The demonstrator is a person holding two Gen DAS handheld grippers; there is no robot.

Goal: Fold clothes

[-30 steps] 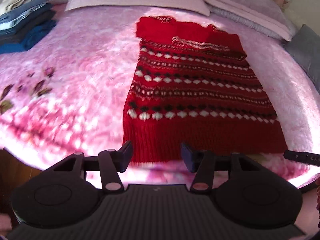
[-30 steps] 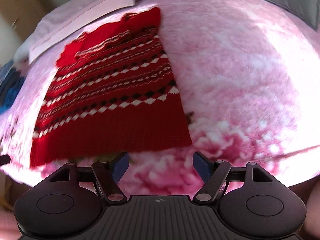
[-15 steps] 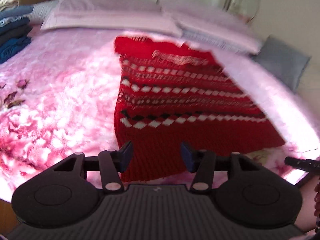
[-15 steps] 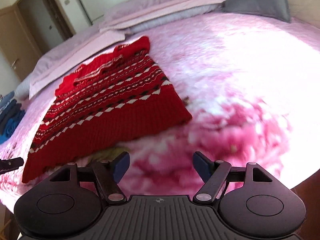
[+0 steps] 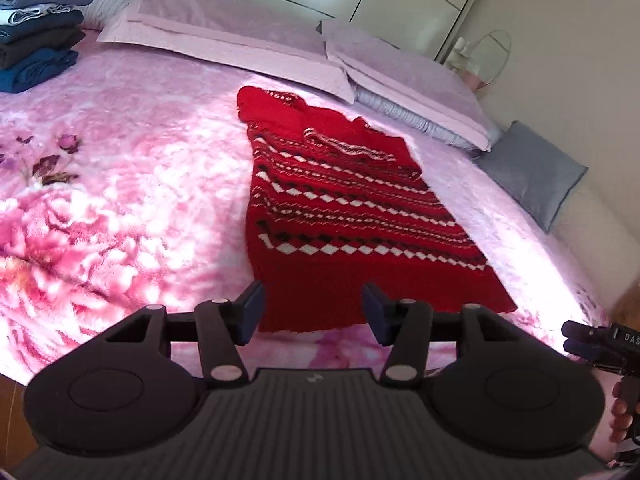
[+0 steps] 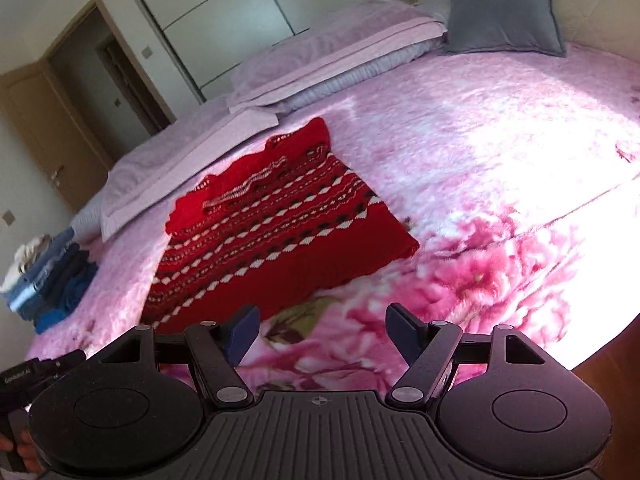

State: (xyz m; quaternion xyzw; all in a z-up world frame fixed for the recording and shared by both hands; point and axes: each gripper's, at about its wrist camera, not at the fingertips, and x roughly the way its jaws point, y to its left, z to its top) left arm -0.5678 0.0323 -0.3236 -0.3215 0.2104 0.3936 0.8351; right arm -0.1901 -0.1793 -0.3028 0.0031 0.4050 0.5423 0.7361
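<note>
Sweater (image 5: 344, 216), red with white and black diamond bands, lies flat on the pink floral blanket (image 5: 120, 184), sleeves folded in, its hem toward me and its neck toward the pillows (image 5: 224, 36). My left gripper (image 5: 312, 312) hangs over the hem's left corner, fingers spread, holding nothing. My right gripper (image 6: 320, 330) is off the hem's right end, over bare blanket, fingers spread and empty too. Folded clothes (image 5: 36, 32) sit stacked far left.
</note>
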